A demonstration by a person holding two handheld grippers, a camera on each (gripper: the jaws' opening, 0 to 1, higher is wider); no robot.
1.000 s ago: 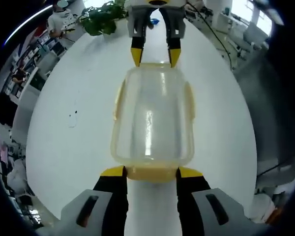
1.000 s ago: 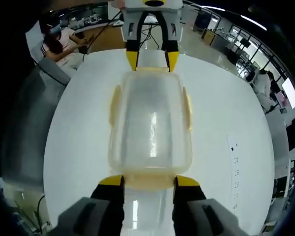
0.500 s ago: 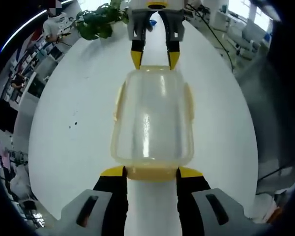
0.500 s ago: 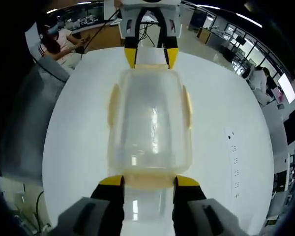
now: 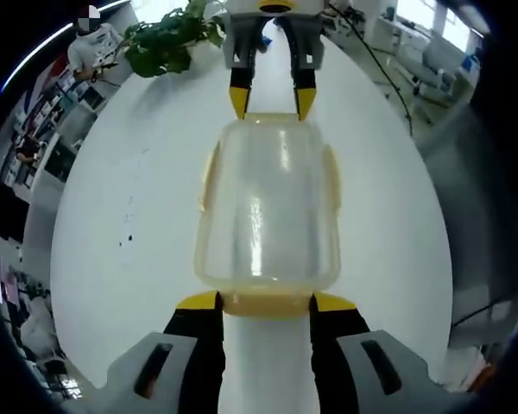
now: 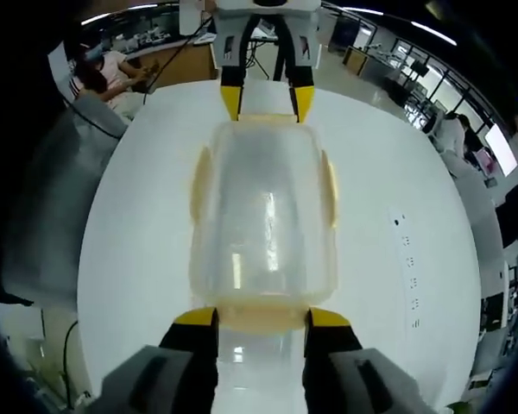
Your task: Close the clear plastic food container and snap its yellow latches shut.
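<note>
Container (image 5: 268, 207) lidded on white counter (image 5: 129, 259), left gripper (image 5: 265, 302) and right gripper (image 6: 261, 317) both spread around opposite end latches; uneven squeezing risks sliding it, latches unsnapped.

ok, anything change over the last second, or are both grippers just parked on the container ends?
Nothing between grippers and container visibly changed. The background slid round a little in both views, so the hands and box seem to have turned together over the white table. The left gripper and right gripper still straddle the yellow latches at opposite ends, jaws open as before.
</note>
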